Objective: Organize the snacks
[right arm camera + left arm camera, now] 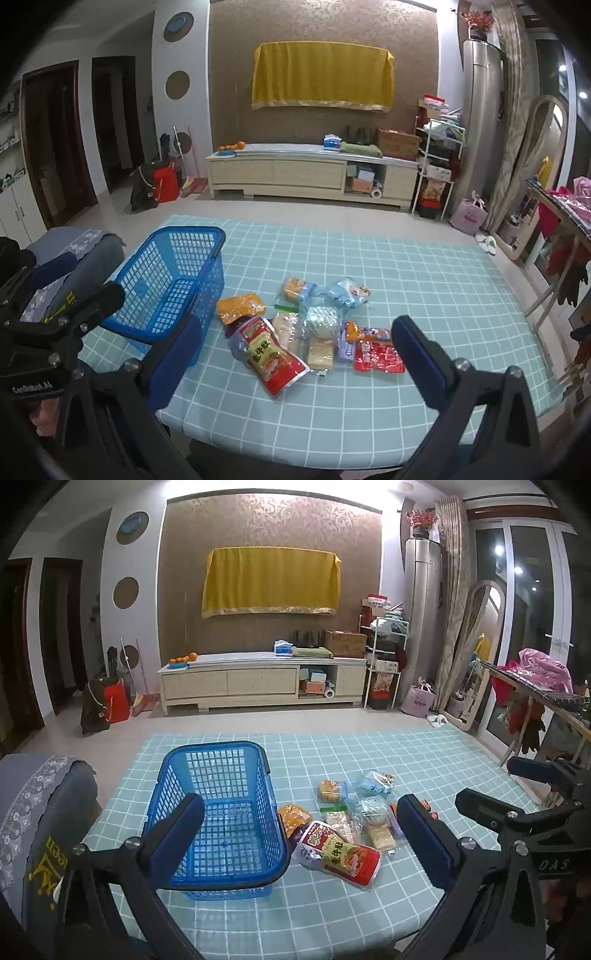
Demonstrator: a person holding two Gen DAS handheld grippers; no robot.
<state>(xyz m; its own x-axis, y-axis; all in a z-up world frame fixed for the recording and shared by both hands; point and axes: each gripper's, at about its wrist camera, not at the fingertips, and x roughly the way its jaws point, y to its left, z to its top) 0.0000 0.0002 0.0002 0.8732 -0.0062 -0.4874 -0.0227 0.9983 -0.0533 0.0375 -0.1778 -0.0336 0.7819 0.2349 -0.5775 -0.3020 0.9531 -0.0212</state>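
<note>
A table covered in a pale blue checked cloth [406, 295] fills the foreground of a living room. On it stands a blue plastic mesh basket [221, 812], upright, with nothing visible inside it. All other items are placed relative to this basket.

Just to the basket's right lies a loose pile of snack packets. Nearest the basket is an orange packet [240, 304], touching or almost touching its wall. In front of that lies a large red and white pouch with yellow lettering [340, 854], tilted. Further right are clear-wrapped biscuits [321, 354], a silvery packet [321, 321], two pale blue packets [345, 291], and, farthest from the basket, a flat red packet [378, 356].

The left gripper [299, 834] hovers above the basket's near edge, its blue-padded fingers spread wide, holding nothing. The right gripper [295, 347] hovers over the pile to the basket's right, fingers likewise wide apart and empty; its exact height above the packets is hard to judge through the fisheye lens.

Left of the basket sits a grey chair back with a lace cover [40, 812].
</note>
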